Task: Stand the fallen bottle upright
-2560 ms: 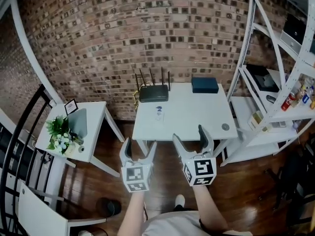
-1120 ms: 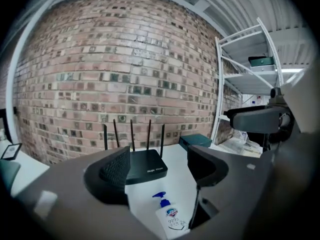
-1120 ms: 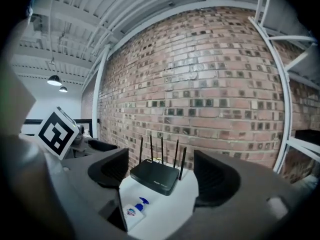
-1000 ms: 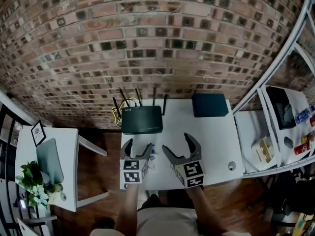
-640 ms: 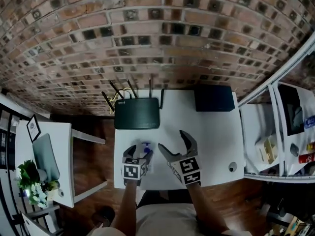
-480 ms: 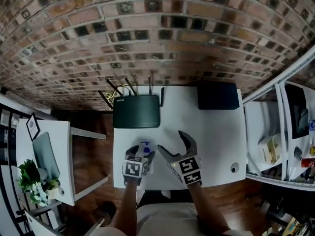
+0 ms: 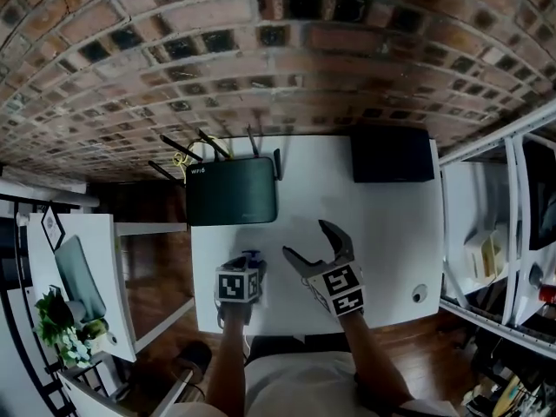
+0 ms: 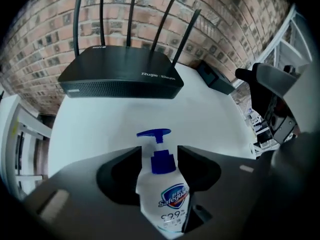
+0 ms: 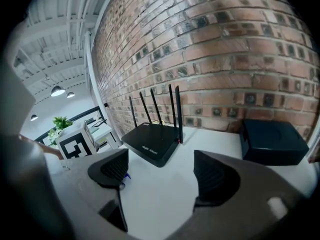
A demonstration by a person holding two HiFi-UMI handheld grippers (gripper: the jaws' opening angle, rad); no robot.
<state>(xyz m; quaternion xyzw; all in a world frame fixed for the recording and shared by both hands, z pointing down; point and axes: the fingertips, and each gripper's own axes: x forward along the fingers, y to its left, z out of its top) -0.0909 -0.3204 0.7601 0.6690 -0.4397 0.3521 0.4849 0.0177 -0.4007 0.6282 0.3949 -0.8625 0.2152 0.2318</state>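
A white soap bottle (image 8: 163, 200) with a blue pump (image 7: 253, 255) lies on its side near the front left of the white table (image 7: 382, 233), pump towards the wall. My left gripper (image 7: 248, 266) points steeply down at it. Its jaws have just been closing with the bottle between them, and in the left gripper view the pads (image 8: 131, 169) now press on the bottle's shoulders either side of the pump. To its right, my right gripper (image 7: 306, 240) hangs open over bare tabletop with nothing between its fingers (image 9: 112, 169).
A black router (image 7: 231, 191) with several antennas stands just behind the bottle. A dark box (image 7: 392, 155) sits at the back right by the brick wall. A small round disc (image 7: 420, 293) lies near the front right corner. Metal shelving (image 7: 512, 233) stands right, a side table (image 7: 95, 268) left.
Both grippers have dropped down to the tabletop. The left gripper's jaws, wide open a second ago, have narrowed around the bottle. The right gripper has stayed open.
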